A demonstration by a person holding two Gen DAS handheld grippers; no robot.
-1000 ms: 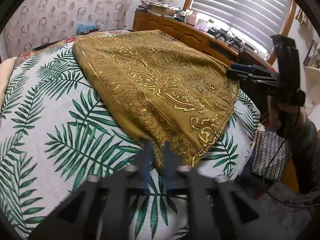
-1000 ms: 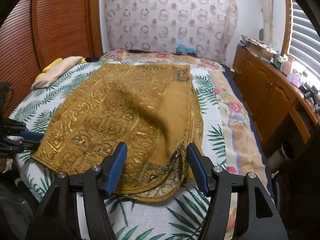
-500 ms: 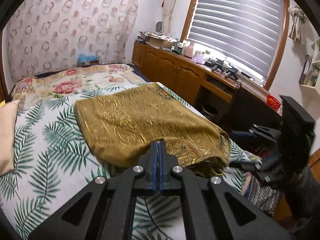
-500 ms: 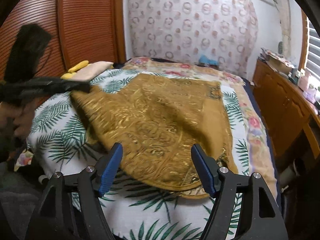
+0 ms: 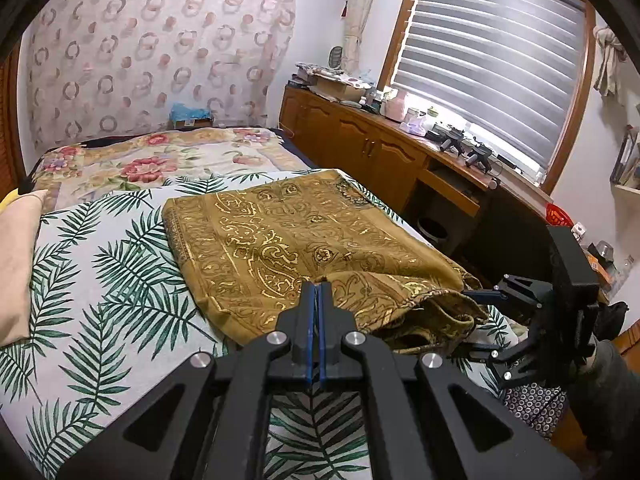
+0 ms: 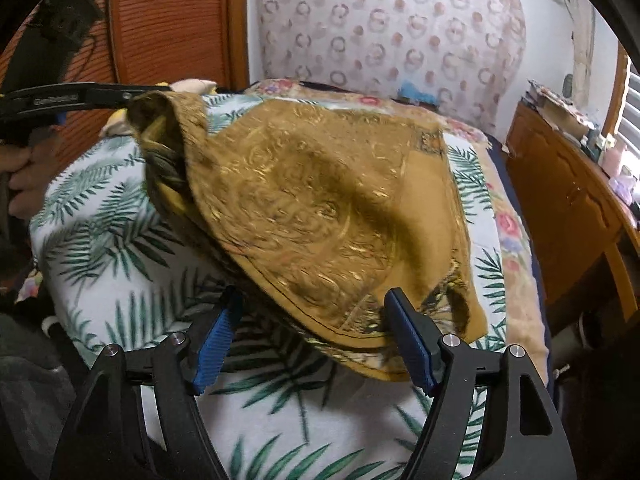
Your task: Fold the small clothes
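A: Where does the mustard-gold patterned cloth (image 5: 296,248) lie?

B: On the palm-leaf bedspread (image 5: 100,280), spread from the centre of the left wrist view out toward two o'clock. Its near corner is lifted off the bed.

A: Lifted by what?

B: The left gripper (image 5: 316,300). Its blue-padded fingers are pressed together at six o'clock, with the cloth's hem pinched between the tips. In the right wrist view the same gripper (image 6: 132,98) comes in from ten o'clock, and the corner of the cloth (image 6: 320,208) hangs bunched from it, raised above the bedspread (image 6: 120,248).

A: And the right gripper?

B: The right gripper (image 6: 316,320) has its fingers spread wide, one at seven o'clock and one at five o'clock. The curved near edge of the cloth lies between them; whether either pad touches it cannot be told, as the picture is blurred. In the left wrist view it (image 5: 480,320) sits at four o'clock, right at the cloth's rumpled edge.

A: Anything else nearby?

B: A beige pillow (image 5: 16,264) at nine o'clock, and a wooden cabinet (image 5: 360,148) under the window blinds (image 5: 488,72) at one o'clock.
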